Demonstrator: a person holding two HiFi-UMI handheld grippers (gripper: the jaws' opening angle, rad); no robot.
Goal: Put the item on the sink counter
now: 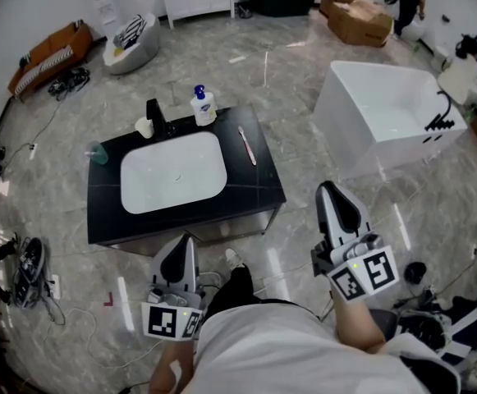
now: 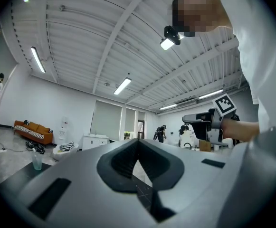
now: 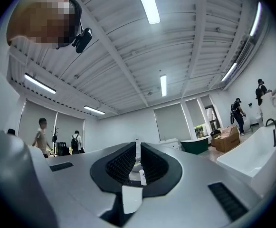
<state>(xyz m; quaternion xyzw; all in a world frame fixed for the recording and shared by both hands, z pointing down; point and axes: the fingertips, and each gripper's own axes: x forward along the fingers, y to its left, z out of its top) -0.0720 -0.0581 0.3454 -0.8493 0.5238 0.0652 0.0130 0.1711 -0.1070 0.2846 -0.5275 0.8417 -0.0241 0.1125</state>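
The task does not say which item is meant. To my eye the likely one is the pink toothbrush [image 1: 247, 145], which already lies flat on the black sink counter [image 1: 254, 194], just to the right of the white basin [image 1: 172, 171]. I see nothing else that waits to be carried.

The 2 grippers are low, near the person's body and well apart from the counter. The jaws of the left gripper [image 2: 138, 144] meet at their tips and hold nothing. The jaws of the right gripper [image 3: 137, 151] are almost together, with only a thin slit between the pads. Something pale shows in this slit, but I cannot tell if it is a thing or only the room behind.

So I judge that the placing is either finished or not begun. If an item must come, the next move calls for finding it first, because none is in hand.

The basin is empty. A small pale cup [image 1: 144, 127] stands beside the dark faucet [image 1: 155, 117], and a soap bottle [image 1: 203, 107] with a blue top is near it. A greenish cup [image 1: 97, 153] sits at the counter's left edge. What the 2 cups contain I cannot see. The white bathtub [image 1: 402, 76] to the right is empty.
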